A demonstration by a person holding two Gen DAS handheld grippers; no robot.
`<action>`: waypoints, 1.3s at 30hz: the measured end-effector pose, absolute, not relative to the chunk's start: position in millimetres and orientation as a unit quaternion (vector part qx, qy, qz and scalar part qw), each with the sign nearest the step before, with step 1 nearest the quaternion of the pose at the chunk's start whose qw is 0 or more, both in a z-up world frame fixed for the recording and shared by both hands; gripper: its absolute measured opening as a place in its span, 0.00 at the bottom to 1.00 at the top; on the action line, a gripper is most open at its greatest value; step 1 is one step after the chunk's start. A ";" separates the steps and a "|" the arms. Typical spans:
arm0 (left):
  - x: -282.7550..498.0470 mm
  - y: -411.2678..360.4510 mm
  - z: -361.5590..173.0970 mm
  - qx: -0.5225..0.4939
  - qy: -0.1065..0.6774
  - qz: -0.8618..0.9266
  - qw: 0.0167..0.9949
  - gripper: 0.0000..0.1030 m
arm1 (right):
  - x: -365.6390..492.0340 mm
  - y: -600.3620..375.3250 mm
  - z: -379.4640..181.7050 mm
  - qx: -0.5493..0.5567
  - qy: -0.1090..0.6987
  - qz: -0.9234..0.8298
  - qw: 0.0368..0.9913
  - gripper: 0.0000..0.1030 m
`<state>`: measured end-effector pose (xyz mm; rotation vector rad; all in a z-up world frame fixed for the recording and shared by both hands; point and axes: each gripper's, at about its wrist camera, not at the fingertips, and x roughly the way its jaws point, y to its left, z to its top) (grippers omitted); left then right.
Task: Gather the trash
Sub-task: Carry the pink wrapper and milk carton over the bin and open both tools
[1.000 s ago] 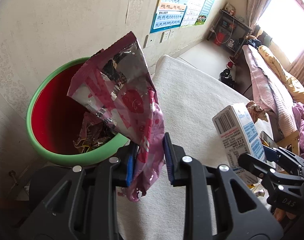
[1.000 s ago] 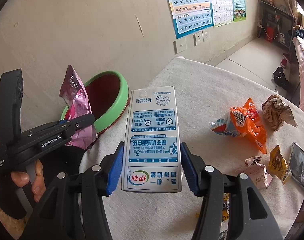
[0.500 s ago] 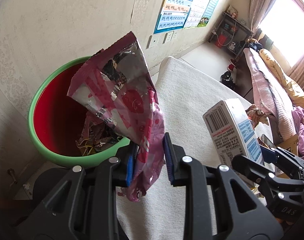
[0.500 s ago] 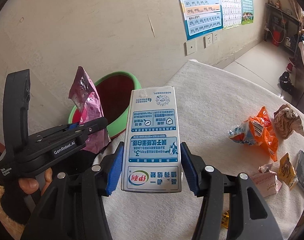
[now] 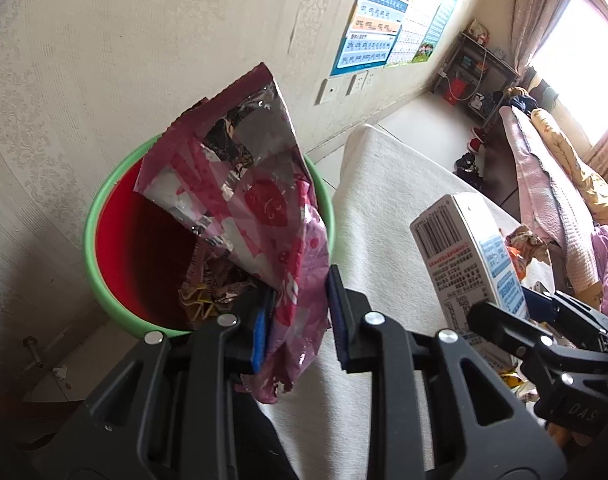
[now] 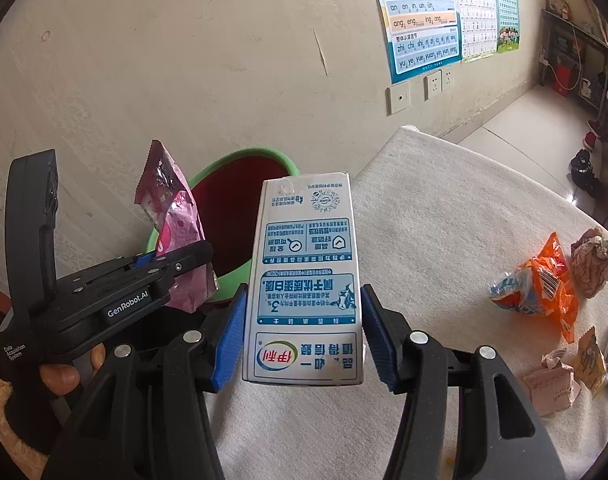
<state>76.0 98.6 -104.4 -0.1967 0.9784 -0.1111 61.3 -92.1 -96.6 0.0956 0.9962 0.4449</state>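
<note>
Both grippers have closed in on the bin (image 5: 116,312): left gripper (image 5: 298,312) clamps the wrapper (image 5: 260,208) at its rim, right gripper (image 6: 300,340) grips the carton (image 6: 307,280) beside it, so drop-off is near.

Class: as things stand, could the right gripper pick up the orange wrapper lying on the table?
Probably not yet. The right gripper is shut on the milk carton, so its jaws are full. The orange wrapper lies uncovered on the table.
</note>
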 end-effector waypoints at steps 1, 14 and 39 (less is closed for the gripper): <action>78.5 103.0 -105.1 -0.095 0.472 -0.051 0.875 0.24 | 64.3 -88.9 -97.4 0.045 0.475 0.214 0.853 0.52; 105.8 147.6 -110.6 -0.098 0.483 0.000 0.870 0.24 | 112.7 -29.6 -107.4 0.047 0.496 0.255 0.828 0.52; 113.4 166.3 -120.4 -0.127 0.482 0.033 0.866 0.55 | 116.6 -30.5 -98.0 0.083 0.480 0.277 0.828 0.59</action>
